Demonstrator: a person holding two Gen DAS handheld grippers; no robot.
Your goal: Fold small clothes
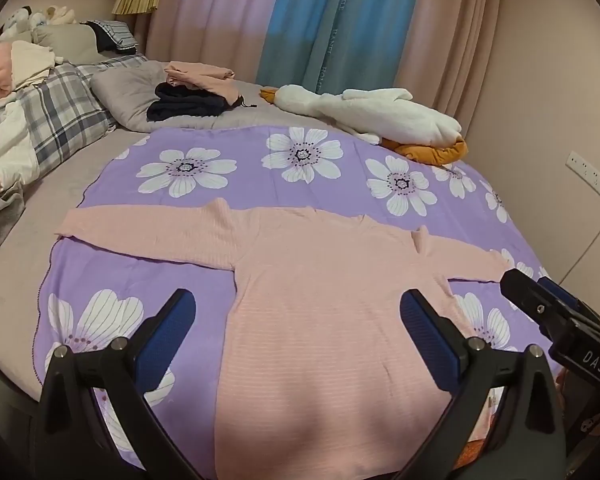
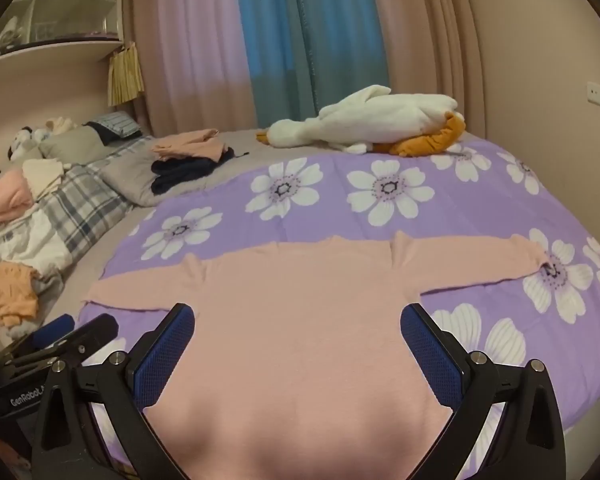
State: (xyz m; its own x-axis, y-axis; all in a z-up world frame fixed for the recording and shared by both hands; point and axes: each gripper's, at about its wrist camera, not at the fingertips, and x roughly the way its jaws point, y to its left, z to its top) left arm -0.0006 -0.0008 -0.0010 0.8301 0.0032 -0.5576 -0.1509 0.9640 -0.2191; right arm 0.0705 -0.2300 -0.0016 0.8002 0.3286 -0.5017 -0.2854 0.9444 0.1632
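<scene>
A pink long-sleeved top [image 1: 320, 288] [image 2: 292, 320] lies flat on a purple sheet with white flowers [image 1: 228, 168] [image 2: 340, 200], both sleeves spread out to the sides, hem nearest me. My left gripper [image 1: 298, 312] hovers open above the lower left part of the top, nothing between its blue pads. My right gripper [image 2: 298, 326] hangs open over the middle of the top, also with nothing in it. The right gripper [image 1: 556, 312] shows at the right edge of the left wrist view; the left gripper [image 2: 64, 336] shows at the lower left of the right wrist view.
A white plush goose with orange feet [image 1: 372, 112] [image 2: 372, 124] lies at the far edge of the bed. Folded pink and dark clothes [image 1: 196, 96] [image 2: 188, 160] sit on a grey pillow. Plaid bedding with more clothes [image 1: 40, 120] [image 2: 48, 208] is piled left. A wall [image 1: 560, 100] with a socket is right.
</scene>
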